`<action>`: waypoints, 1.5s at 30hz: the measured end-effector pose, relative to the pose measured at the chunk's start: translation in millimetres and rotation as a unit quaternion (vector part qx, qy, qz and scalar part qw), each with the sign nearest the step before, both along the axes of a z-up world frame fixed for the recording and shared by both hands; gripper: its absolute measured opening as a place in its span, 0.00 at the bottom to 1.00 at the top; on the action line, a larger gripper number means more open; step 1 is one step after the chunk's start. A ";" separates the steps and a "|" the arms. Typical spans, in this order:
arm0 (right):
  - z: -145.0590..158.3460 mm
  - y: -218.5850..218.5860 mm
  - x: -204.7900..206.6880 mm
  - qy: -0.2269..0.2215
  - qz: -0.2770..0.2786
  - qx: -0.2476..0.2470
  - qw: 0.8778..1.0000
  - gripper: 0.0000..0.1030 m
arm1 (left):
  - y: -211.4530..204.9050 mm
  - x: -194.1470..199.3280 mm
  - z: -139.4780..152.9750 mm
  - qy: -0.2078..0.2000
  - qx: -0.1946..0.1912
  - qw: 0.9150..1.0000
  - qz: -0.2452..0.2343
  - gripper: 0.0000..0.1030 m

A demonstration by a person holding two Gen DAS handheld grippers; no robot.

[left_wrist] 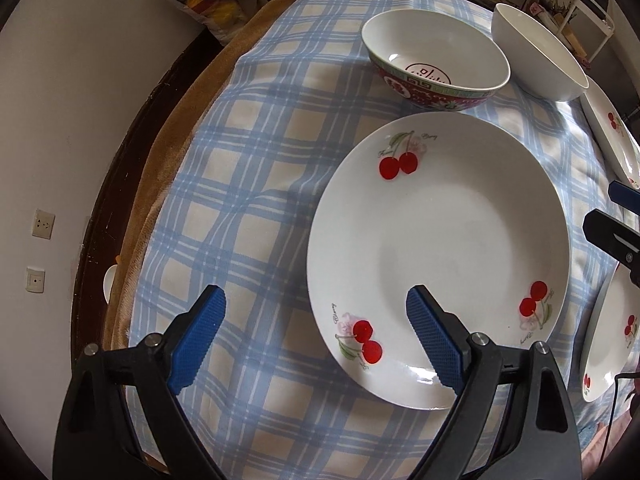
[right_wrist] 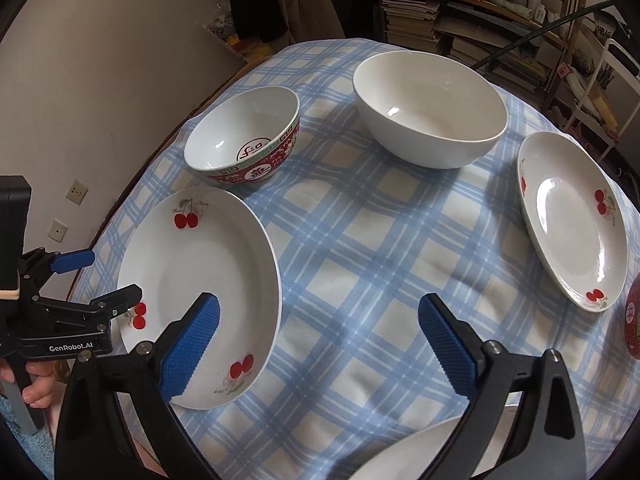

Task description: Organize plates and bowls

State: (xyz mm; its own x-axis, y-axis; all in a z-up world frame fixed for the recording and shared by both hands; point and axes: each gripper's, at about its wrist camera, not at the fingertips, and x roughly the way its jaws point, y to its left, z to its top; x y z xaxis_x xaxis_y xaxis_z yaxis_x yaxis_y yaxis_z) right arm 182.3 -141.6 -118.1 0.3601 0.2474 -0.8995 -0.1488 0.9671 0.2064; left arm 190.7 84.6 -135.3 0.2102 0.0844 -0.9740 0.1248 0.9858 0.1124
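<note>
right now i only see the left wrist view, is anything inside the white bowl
Observer: No, the white bowl is empty in the right wrist view.
Operator: are the right tongs open
Observer: Yes, the right tongs are open above the cloth, holding nothing.
Operator: any dishes outside my frame
Observer: Part of a red dish, likely another bowl, shows at the right edge, just past the plate.
</note>
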 end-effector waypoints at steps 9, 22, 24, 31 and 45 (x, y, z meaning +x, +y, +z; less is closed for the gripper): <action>-8.1 20.4 7.9 0.001 0.020 -0.014 1.000 1.00 | 16.8 -0.4 -6.0 -0.022 -0.024 0.999 0.029 0.88; -35.7 35.9 18.5 0.063 0.029 -0.050 0.996 0.63 | 26.3 2.1 -19.5 0.001 -0.102 0.994 0.032 0.29; -40.1 37.2 18.7 0.072 0.028 -0.049 0.996 0.49 | 22.5 4.5 -21.1 0.016 -0.114 0.993 0.023 0.20; -43.5 45.0 19.9 0.080 0.033 -0.038 0.996 0.40 | 21.6 9.3 -24.2 0.015 -0.129 0.991 0.022 0.20; -47.5 56.6 22.9 0.091 0.028 -0.003 0.995 0.28 | 19.8 6.5 -18.7 -0.003 -0.143 0.990 0.006 0.20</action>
State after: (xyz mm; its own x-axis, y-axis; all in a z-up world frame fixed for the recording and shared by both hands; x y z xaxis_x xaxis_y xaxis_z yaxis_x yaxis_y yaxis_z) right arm 205.2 -85.0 -165.6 0.1775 0.2575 -0.9498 -0.1631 0.9595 0.2296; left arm 197.2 104.4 -154.0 0.2172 -0.1919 -0.9571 0.1128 0.9789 -0.1707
